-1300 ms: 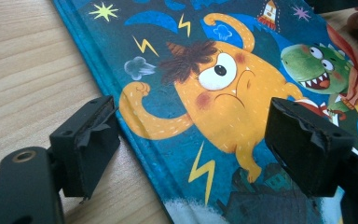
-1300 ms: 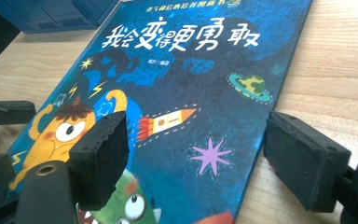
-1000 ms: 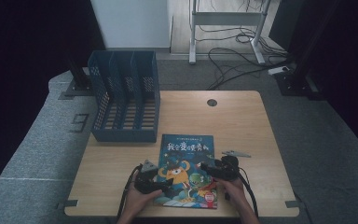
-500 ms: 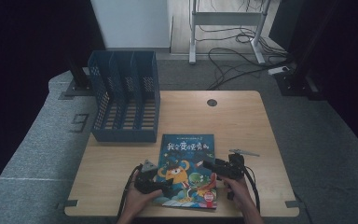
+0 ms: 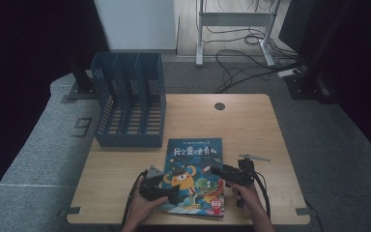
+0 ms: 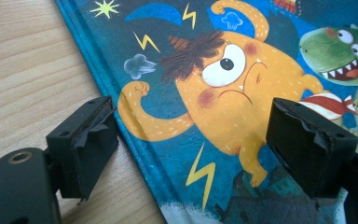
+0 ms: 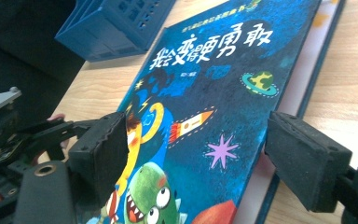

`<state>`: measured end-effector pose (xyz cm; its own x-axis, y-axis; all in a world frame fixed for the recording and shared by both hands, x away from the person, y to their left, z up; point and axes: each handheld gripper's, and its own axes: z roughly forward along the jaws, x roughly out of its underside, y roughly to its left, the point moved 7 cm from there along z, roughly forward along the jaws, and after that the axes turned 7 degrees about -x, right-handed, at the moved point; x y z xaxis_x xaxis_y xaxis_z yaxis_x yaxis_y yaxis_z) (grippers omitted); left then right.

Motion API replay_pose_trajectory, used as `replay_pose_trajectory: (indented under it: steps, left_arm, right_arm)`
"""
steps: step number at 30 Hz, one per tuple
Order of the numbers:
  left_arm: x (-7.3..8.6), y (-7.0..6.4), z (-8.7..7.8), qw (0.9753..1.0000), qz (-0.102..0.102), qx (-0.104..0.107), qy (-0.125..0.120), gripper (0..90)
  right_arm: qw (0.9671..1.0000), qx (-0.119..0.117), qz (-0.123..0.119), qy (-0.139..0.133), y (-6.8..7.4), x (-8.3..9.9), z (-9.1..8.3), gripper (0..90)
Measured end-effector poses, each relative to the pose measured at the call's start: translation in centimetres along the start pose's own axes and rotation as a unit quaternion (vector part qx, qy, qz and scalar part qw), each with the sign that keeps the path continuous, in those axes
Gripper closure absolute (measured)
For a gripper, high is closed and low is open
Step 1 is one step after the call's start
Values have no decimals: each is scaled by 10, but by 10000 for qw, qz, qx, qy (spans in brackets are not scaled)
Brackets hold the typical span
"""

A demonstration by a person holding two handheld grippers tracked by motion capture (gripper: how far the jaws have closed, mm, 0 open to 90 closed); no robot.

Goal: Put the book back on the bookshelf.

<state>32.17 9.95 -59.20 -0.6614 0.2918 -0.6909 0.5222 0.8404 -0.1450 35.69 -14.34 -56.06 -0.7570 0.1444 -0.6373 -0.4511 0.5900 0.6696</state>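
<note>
A picture book (image 5: 193, 164) with a blue cover, an orange monster and a green dinosaur lies flat on the near part of the wooden table (image 5: 241, 125). My left gripper (image 5: 170, 191) rests at the book's lower left edge. It is open: one jaw is over bare wood and the other over the cover (image 6: 223, 84). My right gripper (image 5: 217, 171) is open at the book's right edge, pointing left across the cover (image 7: 214, 93). There, white pages (image 7: 307, 70) show beside the cover. Neither gripper holds anything.
A blue slotted file holder (image 5: 130, 99) stands at the table's far left, just beyond the book's top corner. A round cable hole (image 5: 219, 106) sits near the far edge. The left gripper (image 7: 9, 135) appears at the left of the right gripper view.
The right gripper has shifted slightly at the book's right edge. The left gripper and the book have hardly moved.
</note>
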Motion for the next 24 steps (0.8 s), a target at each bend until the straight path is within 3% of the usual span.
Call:
replay_pose_trajectory:
  steps: [6,11,21,24]
  left_arm:
    - [-1,3,-2,9994,-234,242,6,155]
    - [-1,3,-3,9992,-277,272,3,156]
    - [-1,3,-2,9995,-241,207,4,154]
    - [0,3,-2,9997,-190,172,6,155]
  right_arm:
    - [9989,-414,-55,-221,13,-8,-8,213]
    - [9967,-736,108,-310,14,-11,-11,222]
    - [9945,-879,548,-176,8,-8,-10,249]
    - [9946,-810,647,-91,5,-6,-9,256]
